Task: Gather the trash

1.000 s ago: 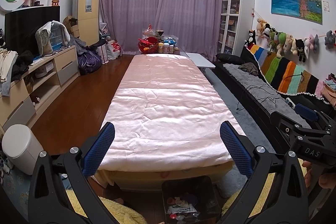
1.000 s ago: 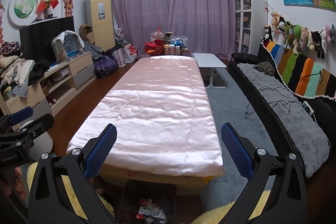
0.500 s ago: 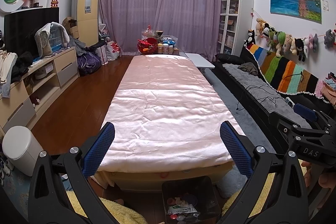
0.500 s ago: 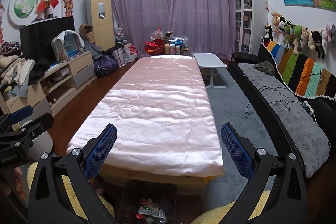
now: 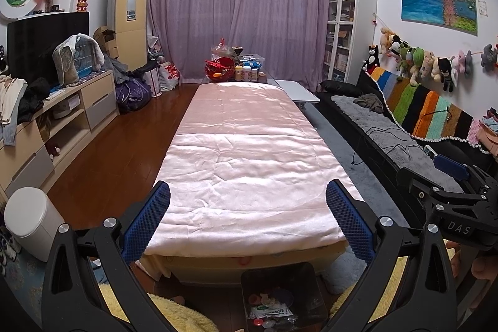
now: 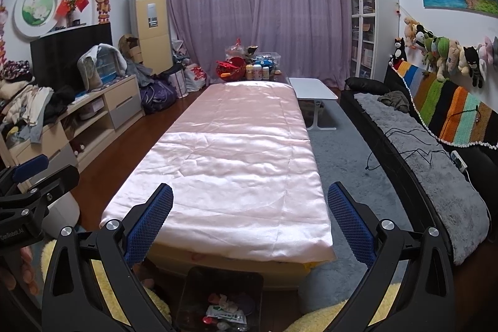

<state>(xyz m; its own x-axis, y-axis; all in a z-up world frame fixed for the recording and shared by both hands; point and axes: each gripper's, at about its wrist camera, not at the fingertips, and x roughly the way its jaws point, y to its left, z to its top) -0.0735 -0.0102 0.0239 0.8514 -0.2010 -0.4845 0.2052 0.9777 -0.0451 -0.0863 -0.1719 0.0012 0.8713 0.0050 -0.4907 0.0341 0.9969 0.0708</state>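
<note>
A dark square trash bin (image 5: 281, 297) stands on the floor at the near end of a long table under a pink satin cloth (image 5: 246, 154). Wrappers and small scraps (image 5: 267, 311) lie inside it. The bin also shows in the right wrist view (image 6: 221, 301). My left gripper (image 5: 247, 218) is open and empty, held above the table's near end and the bin. My right gripper (image 6: 249, 218) is open and empty, beside the left one, which shows at the left edge (image 6: 28, 201). The right gripper shows in the left wrist view (image 5: 451, 198).
A white round bin (image 5: 31, 220) stands on the wood floor at the left. A TV cabinet (image 5: 62, 120) runs along the left wall. A black sofa with a grey throw (image 5: 398, 139) lies at the right. Bottles and a red basket (image 5: 230, 69) sit past the table's far end.
</note>
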